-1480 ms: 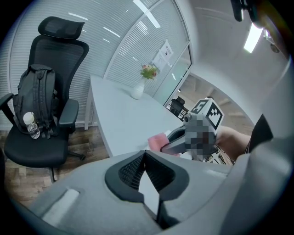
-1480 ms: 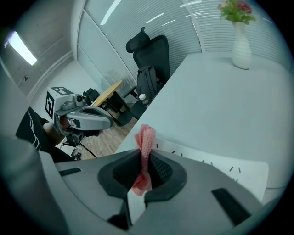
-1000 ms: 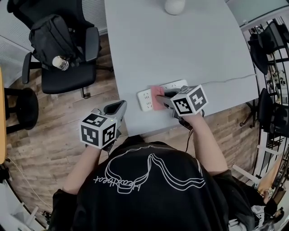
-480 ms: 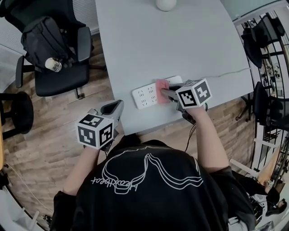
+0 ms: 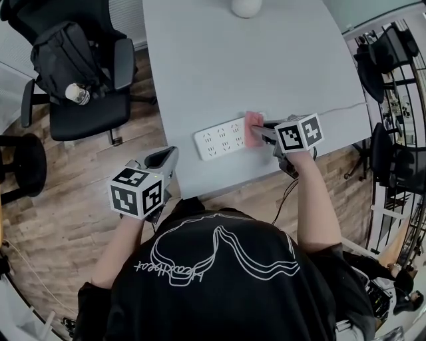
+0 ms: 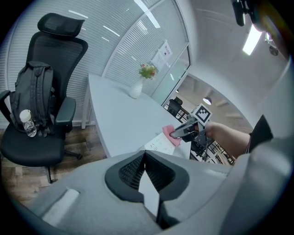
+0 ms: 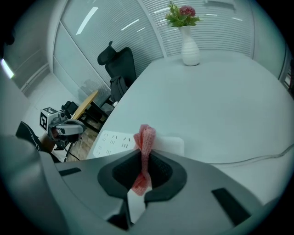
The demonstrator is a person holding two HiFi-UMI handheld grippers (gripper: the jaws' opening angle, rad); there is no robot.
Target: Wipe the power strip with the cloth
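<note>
Nearest me, my left gripper (image 5: 162, 160) hangs just off the near edge of the pale grey table (image 5: 266, 60), its jaws together on nothing. To the right, my right gripper (image 5: 261, 132) pinches the pink knitted cloth (image 5: 253, 128), which touches the right end of the white rectangular power strip (image 5: 221, 139) lying by that edge. A white vase (image 5: 246, 6) stands far back.
</note>
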